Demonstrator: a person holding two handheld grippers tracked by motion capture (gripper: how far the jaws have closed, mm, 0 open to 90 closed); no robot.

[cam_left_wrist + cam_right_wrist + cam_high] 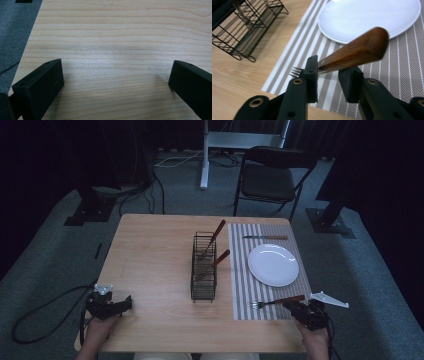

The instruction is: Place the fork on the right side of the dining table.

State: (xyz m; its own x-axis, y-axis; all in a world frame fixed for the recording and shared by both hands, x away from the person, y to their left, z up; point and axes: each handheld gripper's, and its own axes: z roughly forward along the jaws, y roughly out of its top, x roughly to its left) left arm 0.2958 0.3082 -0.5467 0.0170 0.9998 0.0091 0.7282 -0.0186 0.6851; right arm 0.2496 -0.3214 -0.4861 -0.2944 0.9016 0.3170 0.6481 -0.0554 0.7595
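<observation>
Across the middle of the high view lay the wooden surface (pixel 150 270), with a folding chair (pixel 272 177) beyond it near the top of the frame. On its right half sat a striped placemat (pixel 242 285) carrying a white plate (pixel 273 264), and a knife (pixel 265 237) lay along the mat's upper edge. Left of the mat, at frame centre, stood a black wire caddy (pixel 204 267) holding two wooden-handled utensils (pixel 216 236).

At the lower left, the left gripper (pixel 109 304) rested on bare wood, its fingers (pixel 37 85) spread wide and empty.

At the lower right, the right gripper (pixel 305 312) sat at the mat's lower corner. Its fingers (pixel 310 75) were part-closed around the fork (pixel 277 302), near where the wooden handle meets the metal. One finger looked to touch it, while a gap showed on the other side, so firm contact could not be confirmed.

The likely risk was a slip: with the grip so loose and off-centre, the heavy handle could swing the fork down or out onto the plate.
</observation>
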